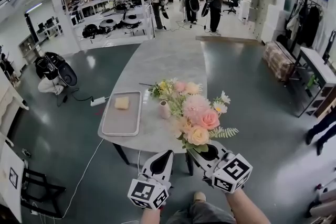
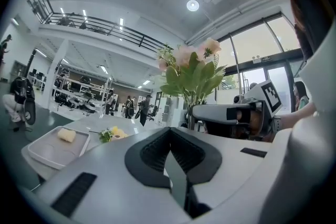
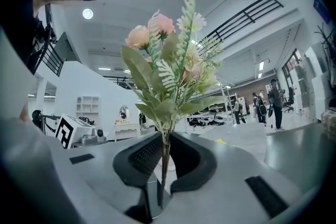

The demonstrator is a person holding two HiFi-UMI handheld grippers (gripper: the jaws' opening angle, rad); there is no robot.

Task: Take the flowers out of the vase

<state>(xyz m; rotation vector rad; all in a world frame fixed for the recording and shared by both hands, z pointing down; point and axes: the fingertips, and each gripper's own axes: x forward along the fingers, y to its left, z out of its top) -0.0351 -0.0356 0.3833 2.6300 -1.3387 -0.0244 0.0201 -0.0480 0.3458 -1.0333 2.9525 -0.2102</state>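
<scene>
We have the right gripper [image 3: 164, 159] clamped on the stems of the flowers [image 1: 195, 113], held upright over the table [image 1: 173, 60] edge, clear of the vase [image 1: 164, 109]. Left gripper [image 2: 170, 157] fully closed, empty.

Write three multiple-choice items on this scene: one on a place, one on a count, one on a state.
1. Where does the yellow block lie?
A. on the tray
B. in a drawer
C. on a chair

2. How many things lie on the tray?
A. one
B. three
C. five

3. How is the right claw?
A. wide open and empty
B. shut on the stems of the bouquet
C. shut on a cup

Answers:
1 A: the head view shows the yellow block at the tray's far end.
2 A: only the yellow block is on it.
3 B: the right gripper view shows it pinching the stems.
</scene>
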